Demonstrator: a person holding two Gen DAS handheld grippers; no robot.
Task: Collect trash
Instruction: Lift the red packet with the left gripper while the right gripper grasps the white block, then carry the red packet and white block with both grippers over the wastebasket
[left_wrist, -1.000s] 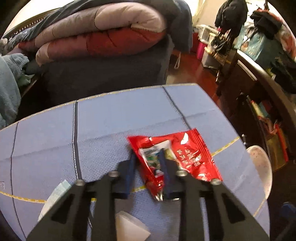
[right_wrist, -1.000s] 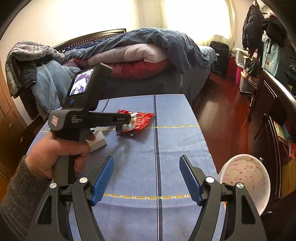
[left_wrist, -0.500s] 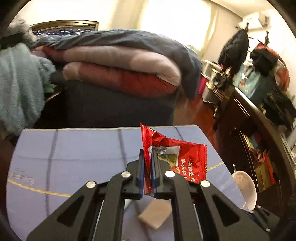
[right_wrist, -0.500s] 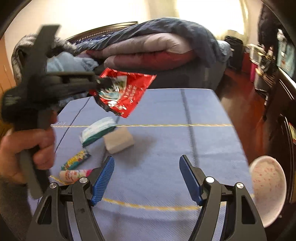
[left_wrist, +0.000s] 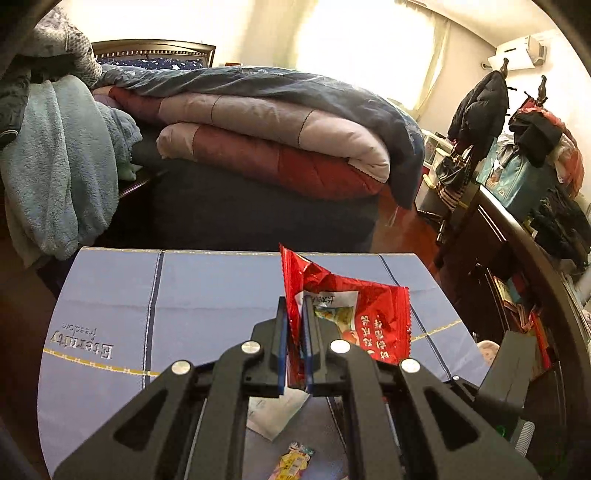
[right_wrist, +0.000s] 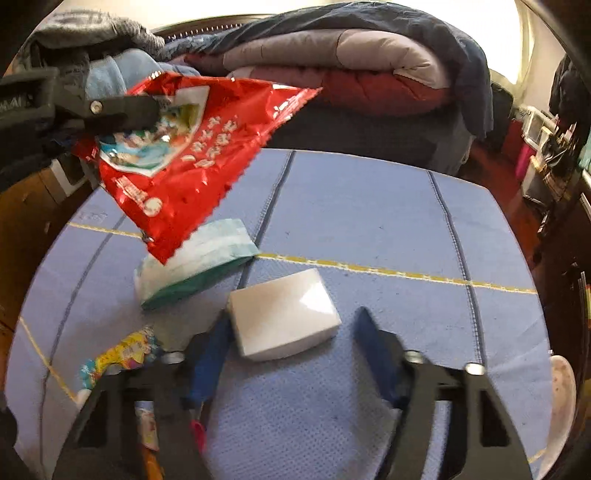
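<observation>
The collecting looks barely begun: only the red snack wrapper (left_wrist: 354, 317) is off the bench (right_wrist: 369, 206), pinched flat in the left claw (left_wrist: 294, 350) and hanging crinkled and glossy in the air. The right claw (right_wrist: 291, 354) has just been narrowing, its blue pads either side of a small white box (right_wrist: 284, 314) but not yet pressing it. A soft teal-edged tissue pack (right_wrist: 195, 266) and a bright candy wrapper (right_wrist: 122, 354) lie untouched on the woven blue cloth. A speckled basin (right_wrist: 561, 391) sits past the bench edge, maybe the bin.
</observation>
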